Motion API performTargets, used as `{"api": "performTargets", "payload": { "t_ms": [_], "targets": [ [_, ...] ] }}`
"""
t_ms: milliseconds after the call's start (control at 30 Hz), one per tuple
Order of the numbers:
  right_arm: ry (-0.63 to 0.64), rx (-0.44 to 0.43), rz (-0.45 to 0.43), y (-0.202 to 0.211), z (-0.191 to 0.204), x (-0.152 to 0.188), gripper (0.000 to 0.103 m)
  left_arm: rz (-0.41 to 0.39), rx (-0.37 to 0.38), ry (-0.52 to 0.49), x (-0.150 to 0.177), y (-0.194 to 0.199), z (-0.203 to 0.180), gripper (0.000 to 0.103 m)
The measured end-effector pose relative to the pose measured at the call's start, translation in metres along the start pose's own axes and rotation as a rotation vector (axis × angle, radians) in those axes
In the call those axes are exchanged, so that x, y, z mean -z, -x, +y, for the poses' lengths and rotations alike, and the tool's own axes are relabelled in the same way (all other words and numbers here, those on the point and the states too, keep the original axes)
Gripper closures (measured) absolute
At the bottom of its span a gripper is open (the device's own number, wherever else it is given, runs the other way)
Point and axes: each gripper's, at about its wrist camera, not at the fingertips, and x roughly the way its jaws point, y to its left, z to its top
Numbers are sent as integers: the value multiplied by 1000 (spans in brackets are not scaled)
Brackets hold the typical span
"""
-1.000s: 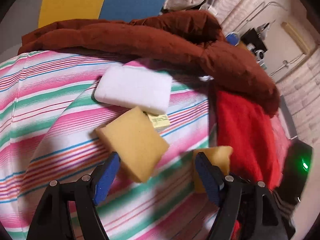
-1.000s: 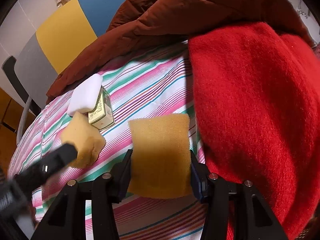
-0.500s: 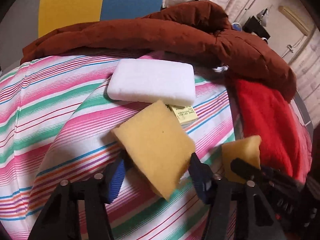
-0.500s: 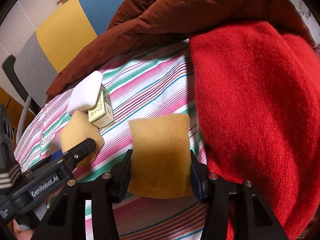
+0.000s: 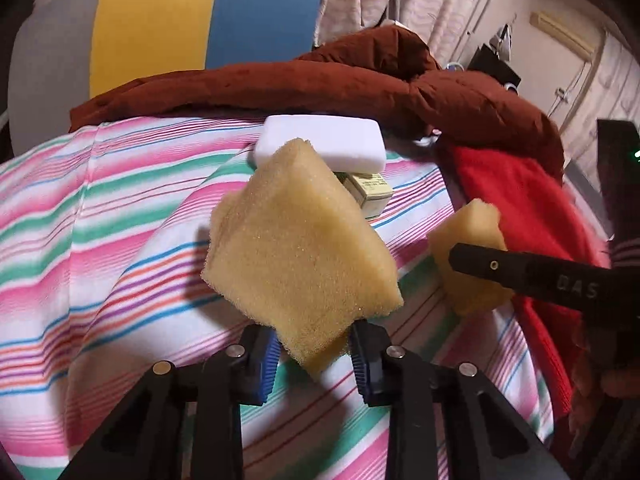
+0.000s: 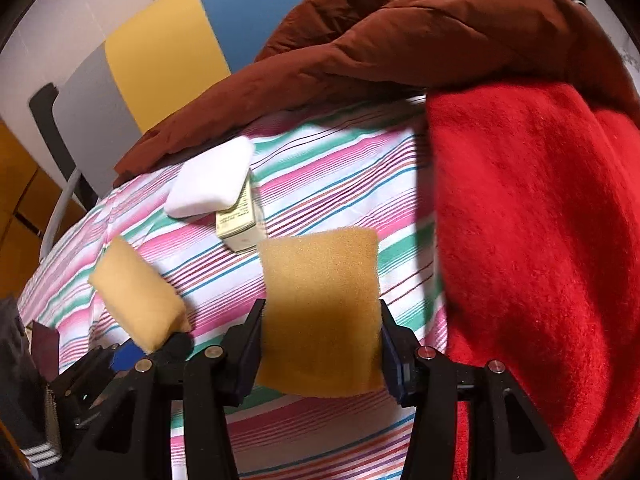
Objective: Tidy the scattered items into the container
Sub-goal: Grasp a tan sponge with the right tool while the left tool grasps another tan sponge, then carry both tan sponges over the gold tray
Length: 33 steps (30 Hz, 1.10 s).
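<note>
two yellow sponges: your left gripper (image 5: 314,354) pinches one sponge (image 5: 298,236), your right gripper (image 6: 320,346) the other sponge (image 6: 320,312), above the striped cloth (image 6: 340,184).

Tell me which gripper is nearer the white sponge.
Left. The left gripper, holding a yellow sponge, sits just short of the white sponge. The right gripper is farther back, beside the red blanket.

Striped cloth (image 6: 340,184) lies open ahead; the red blanket (image 6: 540,240) walls the right, the brown jacket (image 6: 400,48) the far edge.
</note>
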Motion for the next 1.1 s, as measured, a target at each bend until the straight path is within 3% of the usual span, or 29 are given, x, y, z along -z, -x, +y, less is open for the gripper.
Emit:
{"api": "performTargets", "payload": {
  "t_ms": [200,567,800,1100],
  "targets": [
    [2,-20,-2,-2,1,0,52,-24,17,22,18,12,5,73],
    [149,-46,-24,1,31,8,52,-64,22,35,55,46,20,73],
    [193,-70,-35,3,40,12,52,-86,-17,-14,81,71,20,73],
    [325,-36,-40,1,66,22,52,-89,40,40,105,103,24,73]
  ]
}}
